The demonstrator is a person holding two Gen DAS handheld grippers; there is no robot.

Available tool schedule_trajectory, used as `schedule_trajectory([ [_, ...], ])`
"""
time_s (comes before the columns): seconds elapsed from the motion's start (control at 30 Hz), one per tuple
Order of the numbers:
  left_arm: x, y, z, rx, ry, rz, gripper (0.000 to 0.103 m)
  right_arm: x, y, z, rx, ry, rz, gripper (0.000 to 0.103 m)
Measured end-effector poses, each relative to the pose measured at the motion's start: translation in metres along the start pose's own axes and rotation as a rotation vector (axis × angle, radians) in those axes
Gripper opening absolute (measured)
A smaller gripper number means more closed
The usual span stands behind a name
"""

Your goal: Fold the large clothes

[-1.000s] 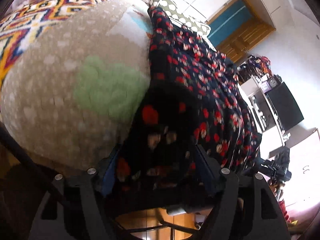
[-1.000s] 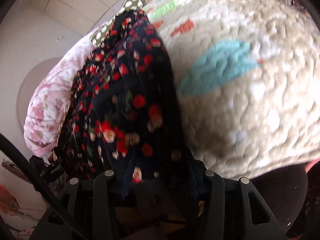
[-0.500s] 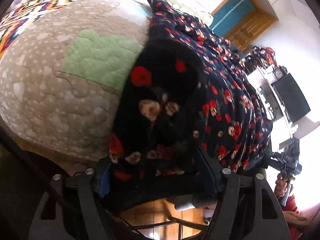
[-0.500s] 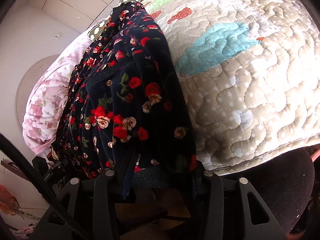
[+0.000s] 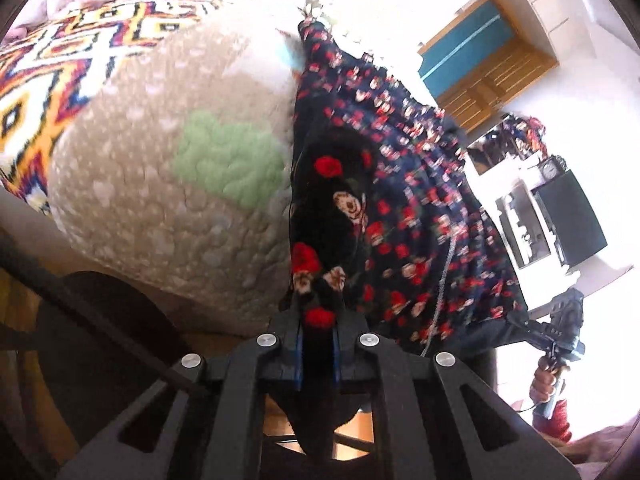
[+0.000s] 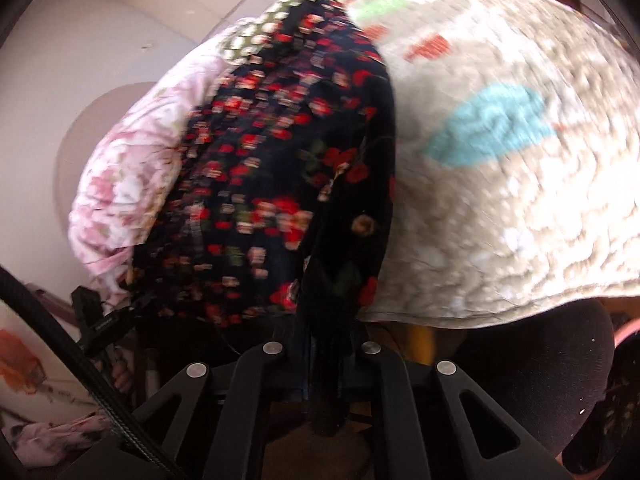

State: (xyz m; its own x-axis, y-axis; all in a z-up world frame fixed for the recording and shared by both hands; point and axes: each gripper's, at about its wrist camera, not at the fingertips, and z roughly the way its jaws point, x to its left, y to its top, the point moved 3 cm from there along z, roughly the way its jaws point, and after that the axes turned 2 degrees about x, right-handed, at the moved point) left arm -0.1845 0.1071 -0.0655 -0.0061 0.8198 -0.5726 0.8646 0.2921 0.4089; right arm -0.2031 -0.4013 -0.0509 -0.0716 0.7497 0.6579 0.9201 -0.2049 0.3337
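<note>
My left tongs (image 5: 318,354) and right tongs (image 6: 322,360) have just clenched the floral garment's (image 5: 400,208) six-o'clock hem, ready to fold toward twelve.

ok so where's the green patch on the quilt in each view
Left wrist: green patch sits left of centre on the beige quilt, just left of the floral garment.
Right wrist: green patch is a blurred streak near the top, right of the garment.
Shared landmark: the dark floral garment.
</note>
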Motion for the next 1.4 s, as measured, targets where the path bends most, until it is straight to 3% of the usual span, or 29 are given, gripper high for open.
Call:
schedule_trajectory([
  [0.13, -0.014, 0.018, -0.012, -0.013, -0.04, -0.03, 0.009, 0.019, 0.015, -0.01, -0.018, 0.071, -0.017, 0.009],
  [0.3, -0.035, 0.07, -0.015, -0.047, -0.088, -0.053, 0.009, 0.043, 0.059, -0.015, -0.064, 0.125, -0.04, 0.008],
  [0.4, -0.052, 0.131, -0.011, -0.083, -0.092, -0.041, 0.009, 0.054, 0.113, -0.018, -0.119, 0.145, -0.059, 0.008],
  [0.53, -0.075, 0.235, 0.013, -0.146, -0.062, -0.024, 0.009, 0.063, 0.211, -0.01, -0.193, 0.142, -0.059, 0.008],
  [0.6, -0.081, 0.289, 0.035, -0.172, -0.029, -0.041, 0.01, 0.062, 0.267, 0.006, -0.227, 0.079, -0.049, 0.008],
  [0.67, -0.08, 0.34, 0.067, -0.197, 0.066, -0.037, 0.011, 0.053, 0.315, 0.031, -0.234, 0.016, -0.022, 0.009],
  [0.77, -0.064, 0.374, 0.11, -0.172, 0.166, -0.076, 0.016, 0.024, 0.368, 0.076, -0.208, -0.133, 0.04, 0.012],
  [0.8, -0.058, 0.379, 0.12, -0.159, 0.166, -0.095, 0.023, 0.015, 0.378, 0.085, -0.202, -0.182, 0.063, 0.014],
  [0.87, -0.047, 0.382, 0.133, -0.156, 0.147, -0.146, 0.031, -0.004, 0.392, 0.104, -0.184, -0.226, 0.121, 0.029],
  [1.0, -0.042, 0.378, 0.123, -0.191, 0.104, -0.146, 0.058, -0.015, 0.402, 0.106, -0.203, -0.194, 0.135, 0.034],
  [1.07, -0.04, 0.381, 0.108, -0.23, 0.112, -0.147, 0.065, -0.013, 0.403, 0.094, -0.227, -0.202, 0.113, 0.034],
  [1.27, -0.052, 0.377, 0.074, -0.262, 0.135, -0.1, 0.07, 0.009, 0.403, 0.034, -0.39, -0.227, 0.074, 0.04],
  [1.33, -0.064, 0.369, 0.075, -0.256, 0.143, -0.052, 0.074, 0.024, 0.396, 0.026, -0.39, -0.219, 0.033, 0.04],
  [1.4, -0.08, 0.361, 0.085, -0.228, 0.151, 0.014, 0.077, 0.041, 0.385, 0.037, -0.331, -0.187, -0.028, 0.04],
])
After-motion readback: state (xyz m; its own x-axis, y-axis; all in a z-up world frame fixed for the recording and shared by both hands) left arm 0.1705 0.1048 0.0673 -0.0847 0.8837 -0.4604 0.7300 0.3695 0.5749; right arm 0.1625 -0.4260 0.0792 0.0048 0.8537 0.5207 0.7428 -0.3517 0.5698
